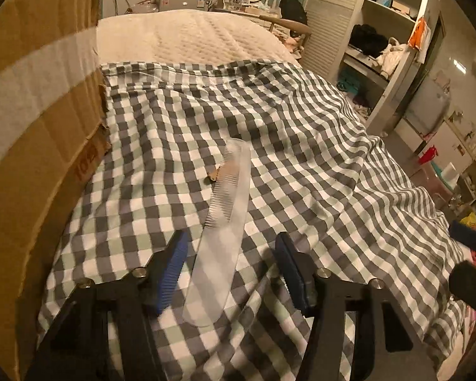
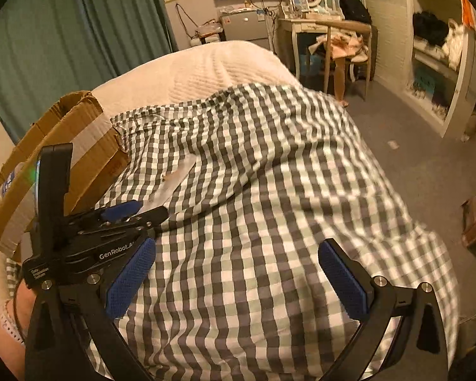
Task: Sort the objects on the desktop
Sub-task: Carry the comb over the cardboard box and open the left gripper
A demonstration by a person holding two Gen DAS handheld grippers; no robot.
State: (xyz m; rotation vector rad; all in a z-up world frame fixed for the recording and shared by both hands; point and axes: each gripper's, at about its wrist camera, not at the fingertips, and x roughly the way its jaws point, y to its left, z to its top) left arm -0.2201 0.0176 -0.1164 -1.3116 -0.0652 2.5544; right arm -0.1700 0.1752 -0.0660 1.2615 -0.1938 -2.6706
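Left claw (image 1: 231, 273) spread around clear comb (image 1: 220, 238); comb teeth blurred.

The left wrist view looks low and close along the checked cloth (image 1: 301, 146). The right wrist view sits higher, facing likewise. Both share the cardboard box (image 1: 31, 120) and the bed.

My left claw (image 2: 133, 212) hides the comb's (image 2: 177, 177) near end. The box (image 1: 31, 127) runs off frame, its red print unreadable.
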